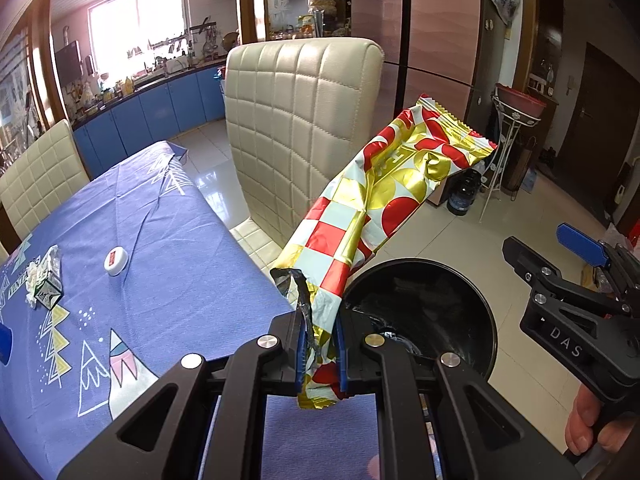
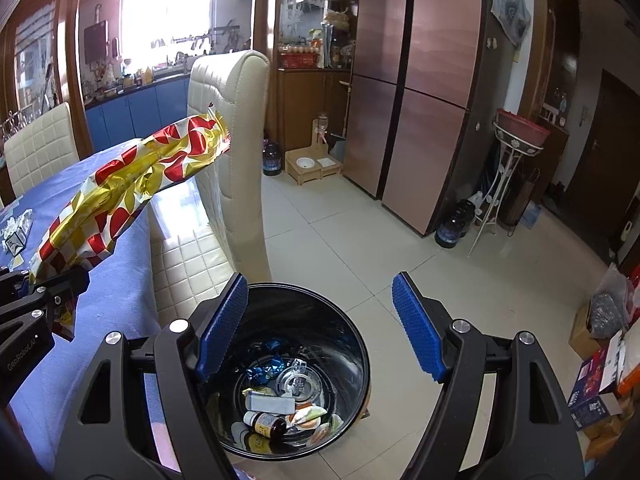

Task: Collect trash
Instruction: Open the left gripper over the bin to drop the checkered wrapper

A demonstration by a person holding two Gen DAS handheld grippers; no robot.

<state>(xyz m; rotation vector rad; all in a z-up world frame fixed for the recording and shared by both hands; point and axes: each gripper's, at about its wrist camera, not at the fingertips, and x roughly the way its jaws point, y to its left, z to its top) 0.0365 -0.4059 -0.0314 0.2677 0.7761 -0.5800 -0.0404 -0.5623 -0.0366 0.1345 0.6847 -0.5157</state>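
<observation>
My left tongs [image 1: 320, 356] pinch the crinkled red-and-gold foil wrapper [image 1: 384, 200]; right tongs [image 2: 320, 328] gape empty. Next: carry it over the round black bin [image 2: 352, 344], release.

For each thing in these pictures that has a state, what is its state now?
left gripper: shut on the wrapper
red-and-gold foil snack wrapper: torn open, held upright
right gripper: open, empty
round black trash bin: uncovered, partly filled
small white cap: lying on blue tablecloth

Black gripper [image 2: 318, 324] frames, blue ribbed jaws, silver screws, white lettering
</observation>
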